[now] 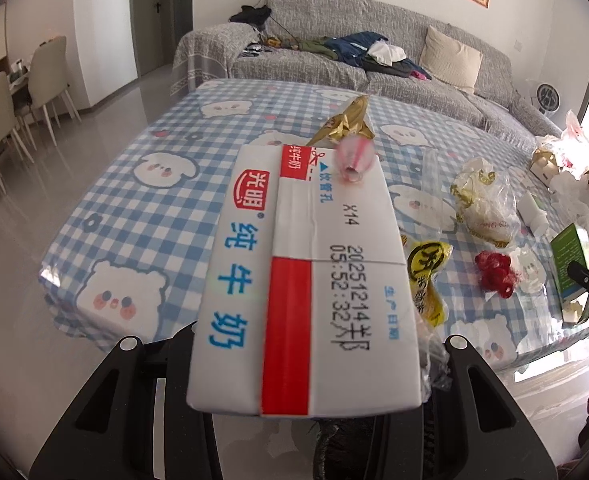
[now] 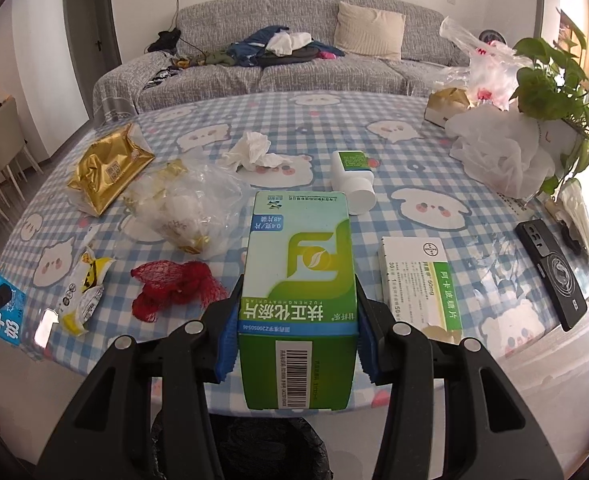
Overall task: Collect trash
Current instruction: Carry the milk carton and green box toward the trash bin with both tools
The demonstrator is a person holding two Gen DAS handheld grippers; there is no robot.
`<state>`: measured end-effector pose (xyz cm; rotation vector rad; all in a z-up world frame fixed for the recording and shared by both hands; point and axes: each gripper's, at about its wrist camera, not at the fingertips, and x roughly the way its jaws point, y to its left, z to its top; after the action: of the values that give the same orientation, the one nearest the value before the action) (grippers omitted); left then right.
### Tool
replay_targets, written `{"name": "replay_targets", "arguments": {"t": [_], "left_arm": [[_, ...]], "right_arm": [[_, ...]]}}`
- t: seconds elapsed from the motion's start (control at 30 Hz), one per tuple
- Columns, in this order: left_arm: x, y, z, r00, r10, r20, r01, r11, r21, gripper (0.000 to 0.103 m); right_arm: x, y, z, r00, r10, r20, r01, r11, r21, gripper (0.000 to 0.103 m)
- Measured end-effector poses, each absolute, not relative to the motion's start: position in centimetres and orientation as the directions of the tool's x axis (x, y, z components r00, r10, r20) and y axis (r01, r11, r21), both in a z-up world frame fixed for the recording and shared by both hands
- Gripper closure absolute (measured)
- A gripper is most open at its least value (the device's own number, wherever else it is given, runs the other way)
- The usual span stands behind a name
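Right wrist view shows your right gripper (image 2: 296,344) clamped on the green medicine box (image 2: 298,292), blue pads on its two sides, with the black-lined bin (image 2: 238,448) directly below. Your left gripper (image 1: 306,364) carries the milk carton (image 1: 306,280); the carton hides the pads, so you cannot see how firmly it is held. A pink straw (image 1: 352,158) juts from its far end, and any leftover milk could drip if you tilt it. Releasing either item short of the bin drops it on the floor. Farther out on the desk (image 2: 374,108), the red net (image 2: 174,290), yellow wrapper (image 2: 84,288) and crinkly plastic bag (image 2: 190,208) lie close together, so a careless reach may snag a neighbour, and the phone (image 2: 550,272) and white medicine box (image 2: 418,280) are probably not trash.
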<state>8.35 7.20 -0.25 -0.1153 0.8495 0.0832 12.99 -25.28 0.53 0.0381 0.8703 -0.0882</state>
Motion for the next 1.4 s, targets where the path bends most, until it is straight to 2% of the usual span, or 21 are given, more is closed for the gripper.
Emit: {"name": "replay_targets", "arguments": {"t": [0.47,1.4], "left_arm": [[5.2,7.6,1.0,0.677,0.001,-0.736,-0.121,0.987,-0.110,0.064],[-2.8,6.4,-1.8,0.659,-0.020,-0.752,-0.091,0.990,-0.106,0.064]], "right_arm": [[8.4,-24.5,0.8,0.663,-0.062,-0.746,0.073,0.997,-0.018,0.058],[-0.2,-22.5,-0.6,0.666,-0.021,-0.746,0.044,0.999,0.011,0.058]]}}
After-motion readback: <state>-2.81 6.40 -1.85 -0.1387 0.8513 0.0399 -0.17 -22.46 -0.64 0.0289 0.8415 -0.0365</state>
